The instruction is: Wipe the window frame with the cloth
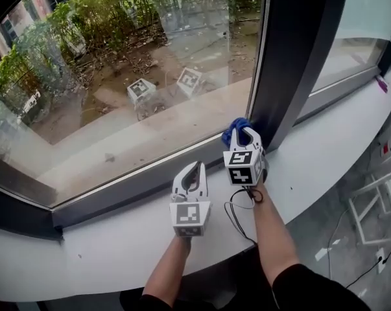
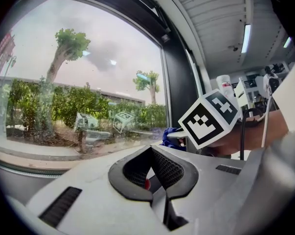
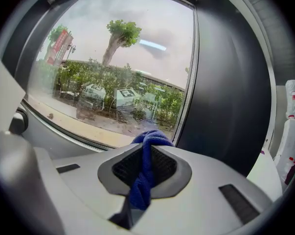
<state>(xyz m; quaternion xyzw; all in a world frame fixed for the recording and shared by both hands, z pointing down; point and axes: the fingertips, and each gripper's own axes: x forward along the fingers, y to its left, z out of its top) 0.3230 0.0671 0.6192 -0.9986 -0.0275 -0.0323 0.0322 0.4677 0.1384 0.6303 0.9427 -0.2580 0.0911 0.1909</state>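
The soft, light cloth (image 3: pixel 141 180) is pinched mid-bunch by the right tool (image 3: pixel 146 143) beside the window frame (image 3: pixel 225 92); the left tool (image 2: pixel 152 152) is clenched empty.

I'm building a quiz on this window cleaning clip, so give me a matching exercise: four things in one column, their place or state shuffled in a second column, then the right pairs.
Things:
1. blue cloth
2. left claw
3. right claw
4. dark window post

Places or states:
A. shut, with nothing in it
B. stands upright between two panes
C. pinched between two jaws
D. shut on fabric, at the post's foot

Pairs: 1-C, 2-A, 3-D, 4-B
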